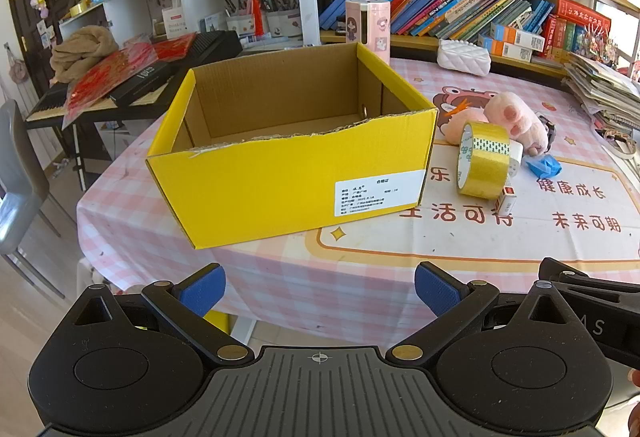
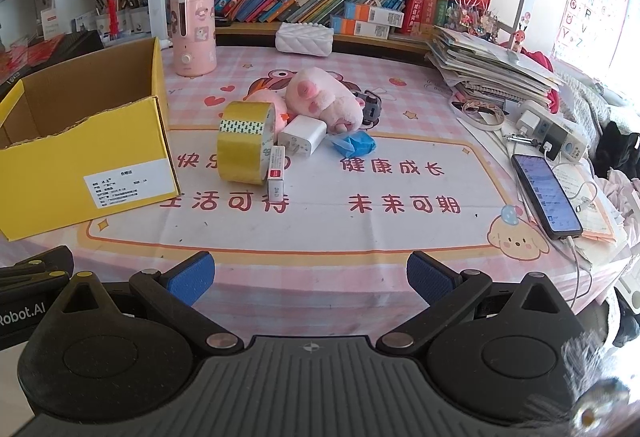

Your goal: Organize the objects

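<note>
With both claws hanging back off the near table edge, I've got nothing gripped: left gripper (image 1: 320,291) and right gripper (image 2: 310,277) are spread wide and empty. Open yellow cardboard box (image 1: 288,173) sits empty on the left. Cluster to its right: gold roll of packing tape (image 2: 245,141) standing on edge, small red-and-white carton (image 2: 275,173) touching it, white plug-in charger block (image 2: 302,136), pink plush toy (image 2: 320,97), crumpled blue wrapper (image 2: 354,143). My risk read: the tape could roll if nudged, and tight packing means a finger may knock neighbours. The box's torn front rim could catch items.
</note>
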{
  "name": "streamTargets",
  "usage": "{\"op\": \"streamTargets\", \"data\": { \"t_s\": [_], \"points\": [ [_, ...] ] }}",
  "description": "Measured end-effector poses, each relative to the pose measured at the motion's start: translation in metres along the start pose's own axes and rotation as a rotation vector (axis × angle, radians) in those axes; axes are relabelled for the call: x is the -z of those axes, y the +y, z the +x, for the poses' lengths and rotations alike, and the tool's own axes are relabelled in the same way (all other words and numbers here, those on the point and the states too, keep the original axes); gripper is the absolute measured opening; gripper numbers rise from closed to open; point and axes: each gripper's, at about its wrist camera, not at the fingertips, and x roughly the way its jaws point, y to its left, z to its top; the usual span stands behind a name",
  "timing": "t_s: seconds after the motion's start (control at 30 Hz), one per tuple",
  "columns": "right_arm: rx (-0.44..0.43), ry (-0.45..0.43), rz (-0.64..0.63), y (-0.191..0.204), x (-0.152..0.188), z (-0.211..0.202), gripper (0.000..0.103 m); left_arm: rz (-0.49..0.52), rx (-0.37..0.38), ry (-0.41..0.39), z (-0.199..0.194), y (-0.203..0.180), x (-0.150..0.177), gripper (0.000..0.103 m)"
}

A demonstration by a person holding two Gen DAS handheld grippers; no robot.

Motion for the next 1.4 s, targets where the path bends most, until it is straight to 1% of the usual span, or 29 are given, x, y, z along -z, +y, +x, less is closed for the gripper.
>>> {"op": "streamTargets", "data": {
  "t_s": [0.43,0.47,0.53,1.4],
  "points": [
    [-0.003,0.003,0.002,0.002,0.001,0.0,0.103,-0.005,0.001,0.0,0.004,0.004,0.004,0.102],
    [-0.003,0.003,0.002,0.002,0.001,0.0,0.103,-0.006,0.002,0.0,0.007,0.011,0.007,0.102],
    [-0.002,0.004,0.001,0.002,0.001,0.0,0.103,-0.006,0.002,0.0,0.007,0.011,0.008,0.102],
    [-0.004,0.006,0.004,0.003,0.001,-0.001,0.103,-0.004,0.006,0.001,0.0,0.012,0.002,0.102]
  ]
}}
